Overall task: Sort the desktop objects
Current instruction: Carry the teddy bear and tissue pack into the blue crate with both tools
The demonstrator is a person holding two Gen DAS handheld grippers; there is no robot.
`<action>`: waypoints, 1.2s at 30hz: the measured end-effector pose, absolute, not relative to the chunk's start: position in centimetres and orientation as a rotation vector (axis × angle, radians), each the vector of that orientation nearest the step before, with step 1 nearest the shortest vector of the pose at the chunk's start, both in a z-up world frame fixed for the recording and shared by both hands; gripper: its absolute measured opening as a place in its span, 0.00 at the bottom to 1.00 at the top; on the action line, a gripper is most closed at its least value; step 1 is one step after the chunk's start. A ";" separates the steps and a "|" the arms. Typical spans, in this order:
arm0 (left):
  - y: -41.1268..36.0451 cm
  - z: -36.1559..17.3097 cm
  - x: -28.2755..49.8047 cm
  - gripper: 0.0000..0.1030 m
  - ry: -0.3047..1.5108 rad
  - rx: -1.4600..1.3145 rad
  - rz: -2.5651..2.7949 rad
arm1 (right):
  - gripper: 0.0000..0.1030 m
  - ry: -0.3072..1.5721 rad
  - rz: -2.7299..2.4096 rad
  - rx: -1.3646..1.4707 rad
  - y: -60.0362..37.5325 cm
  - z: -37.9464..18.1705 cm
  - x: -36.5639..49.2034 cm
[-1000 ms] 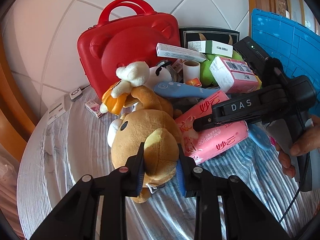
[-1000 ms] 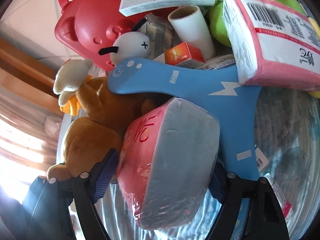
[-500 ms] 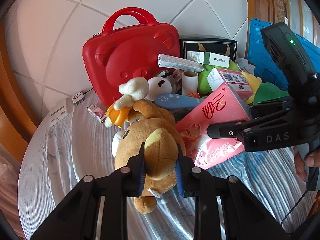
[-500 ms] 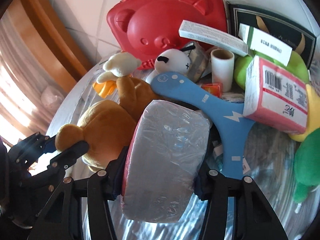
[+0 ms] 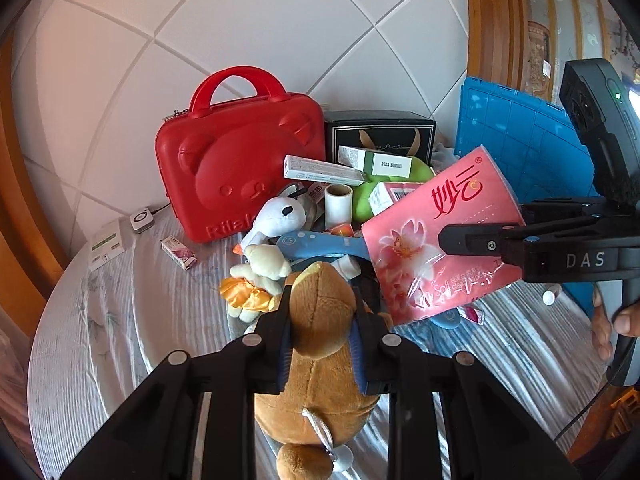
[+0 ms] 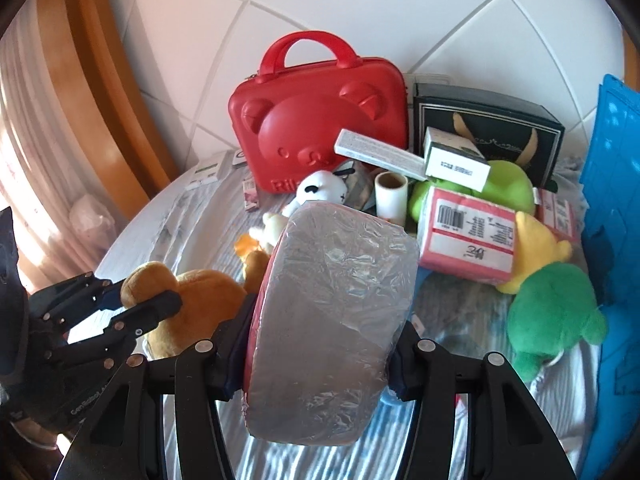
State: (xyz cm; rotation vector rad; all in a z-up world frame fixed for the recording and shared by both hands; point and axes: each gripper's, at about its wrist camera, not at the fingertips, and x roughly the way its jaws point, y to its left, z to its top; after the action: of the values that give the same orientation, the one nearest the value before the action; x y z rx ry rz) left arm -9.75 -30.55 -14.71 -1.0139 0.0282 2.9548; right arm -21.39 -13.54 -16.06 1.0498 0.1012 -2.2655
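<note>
Two things are off the heap at once. My left gripper [image 5: 322, 344] is clamped tight on an ear or limb of the brown plush bear [image 5: 320, 364], whose body hangs below the jaws above the striped table [image 5: 120, 320]. My right gripper [image 6: 320, 360] is squeezed on the pink tissue pack [image 6: 332, 320], pads pressing its two flat faces, and the pack sits clear of the pile.

The rest of the clutter lies behind: the red bear case [image 5: 240, 160] against the tiled wall, a black box [image 5: 380, 132] beside it, small cartons, a white roll [image 5: 338, 204], a blue paddle [image 5: 316, 240], and a second tissue pack [image 6: 468, 240] near the green plush [image 6: 556, 312].

To carry this well, I'd keep both loads apart so the bear's dangling body doesn't brush the small white toy [image 5: 264, 268] just under it. The bear's grip is on soft fabric, so I'd move slowly; it could slip. I can't quite tell where each item belongs; the blue crate [image 5: 520, 140] on the right looks the likeliest bin.
</note>
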 end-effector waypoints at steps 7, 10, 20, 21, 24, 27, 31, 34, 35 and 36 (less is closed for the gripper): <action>-29.5 -11.9 -9.5 0.22 0.041 -0.928 2.937 | 0.52 0.048 -2.342 1.000 -11.1 -13.9 -19.2; -29.1 -11.2 -9.4 0.22 0.040 -0.914 2.921 | 0.52 0.022 -2.364 0.991 -10.3 -13.5 -18.8; -26.9 -7.5 -9.0 0.22 0.057 -0.803 2.875 | 0.52 -0.044 -2.462 0.887 -7.5 -10.1 -16.7; -26.6 -7.0 -9.0 0.22 0.063 -0.785 2.868 | 0.52 -0.044 -2.476 0.871 -7.3 -9.6 -16.3; -25.2 -5.6 -9.0 0.22 0.093 -0.737 2.847 | 0.52 -0.036 -2.523 0.822 -6.5 -8.1 -15.3; -23.3 -3.8 -9.2 0.22 0.114 -0.678 2.831 | 0.52 -0.040 -2.567 0.768 -5.1 -6.4 -14.3; -19.7 -0.4 -9.2 0.22 0.144 -0.574 2.812 | 0.52 -0.076 -2.634 0.660 -1.9 -3.4 -12.9; -16.0 2.6 -9.2 0.22 0.165 -0.474 2.787 | 0.52 -0.110 -2.673 0.590 1.1 -1.0 -12.1; -14.7 3.7 -9.3 0.22 0.166 -0.436 2.781 | 0.52 -0.118 -2.685 0.564 2.3 -0.2 -11.8; -13.3 4.8 -9.3 0.22 0.164 -0.399 2.775 | 0.52 -0.122 -2.697 0.536 3.5 0.7 -11.5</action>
State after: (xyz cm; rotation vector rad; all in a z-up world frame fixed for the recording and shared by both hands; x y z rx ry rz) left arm -9.34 -13.28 4.78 -0.3991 0.1637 2.7755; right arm -11.46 3.50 0.74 0.5359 -0.1223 -2.6975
